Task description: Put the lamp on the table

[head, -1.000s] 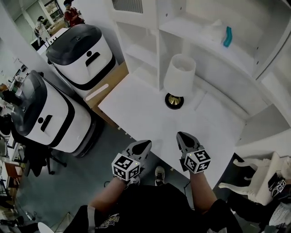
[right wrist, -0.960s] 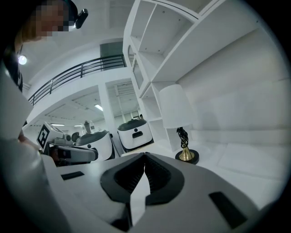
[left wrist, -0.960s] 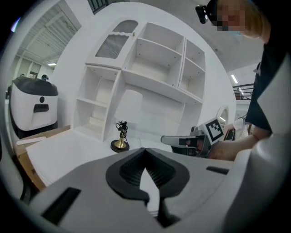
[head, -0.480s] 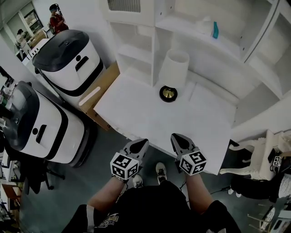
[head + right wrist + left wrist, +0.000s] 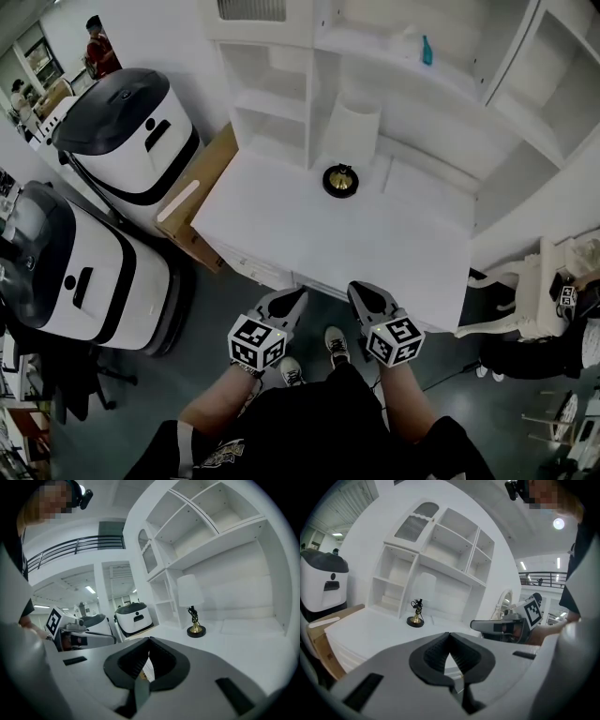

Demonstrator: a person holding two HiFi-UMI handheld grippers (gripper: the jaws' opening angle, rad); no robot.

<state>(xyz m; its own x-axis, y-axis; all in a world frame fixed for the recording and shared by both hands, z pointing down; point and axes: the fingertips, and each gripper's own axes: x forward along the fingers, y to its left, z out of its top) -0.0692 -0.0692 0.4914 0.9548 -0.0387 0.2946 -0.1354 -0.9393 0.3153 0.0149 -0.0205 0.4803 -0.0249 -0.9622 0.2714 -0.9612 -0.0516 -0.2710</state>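
The lamp, with a white shade (image 5: 352, 127) and a black and gold base (image 5: 340, 180), stands upright at the back of the white table (image 5: 309, 234), in front of the shelf unit. Both grippers hang off the table's front edge, well short of the lamp. My left gripper (image 5: 292, 300) is shut and holds nothing. My right gripper (image 5: 361, 292) is also shut and empty. The left gripper view shows its jaws (image 5: 449, 634) closed, with the lamp (image 5: 415, 618) far ahead. From the right gripper (image 5: 149, 641) the lamp (image 5: 190, 592) stands to the right of centre.
A white shelf unit (image 5: 281, 103) rises behind the table, with a teal bottle (image 5: 427, 52) on a high shelf. Two white and black machines (image 5: 131, 122) (image 5: 75, 272) and a brown board (image 5: 192, 197) stand left. A white chair (image 5: 525, 300) is at the right.
The view has drawn back from the table. Both grippers have moved from over the table's front edge to just off it, still shut. The lamp has stayed where it was.
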